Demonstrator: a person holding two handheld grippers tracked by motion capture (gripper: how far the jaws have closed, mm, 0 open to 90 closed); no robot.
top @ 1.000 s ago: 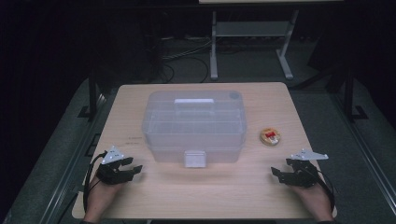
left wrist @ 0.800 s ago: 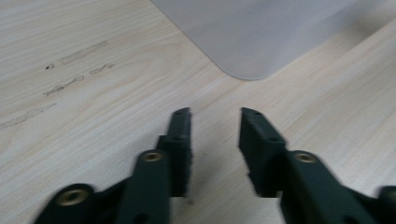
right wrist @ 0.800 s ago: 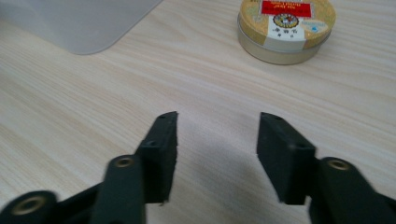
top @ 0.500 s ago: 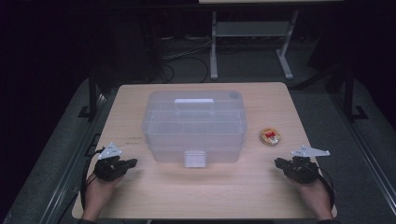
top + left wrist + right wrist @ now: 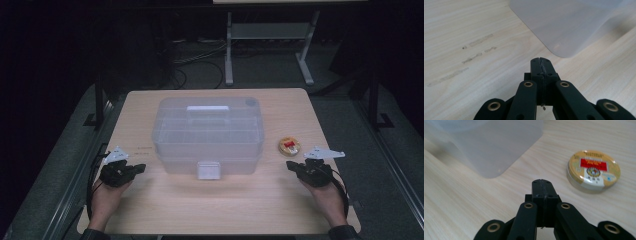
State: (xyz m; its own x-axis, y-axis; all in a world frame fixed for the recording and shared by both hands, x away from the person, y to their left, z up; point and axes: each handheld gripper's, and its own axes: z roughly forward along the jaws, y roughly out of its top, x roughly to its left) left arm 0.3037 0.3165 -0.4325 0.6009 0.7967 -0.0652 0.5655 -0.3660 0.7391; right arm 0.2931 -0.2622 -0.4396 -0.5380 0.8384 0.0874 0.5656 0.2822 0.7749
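Note:
A translucent plastic box with a lid, a top handle and a white front latch stands in the middle of the wooden table. Its corner shows in the left gripper view and in the right gripper view. A small round gold tin with a red label lies to the right of the box, also seen in the right gripper view. My left gripper is at the left of the box, shut on nothing. My right gripper is just below the tin, shut and empty.
A person's hands come in from the bottom edge. Beyond the far table edge stand a metal frame and cables on the dark floor. Faint marks show on the wood left of the box.
Both grippers' jaws have closed on nothing. The right gripper has drawn slightly in toward the tin and risen a little. The left hand has stayed in place.

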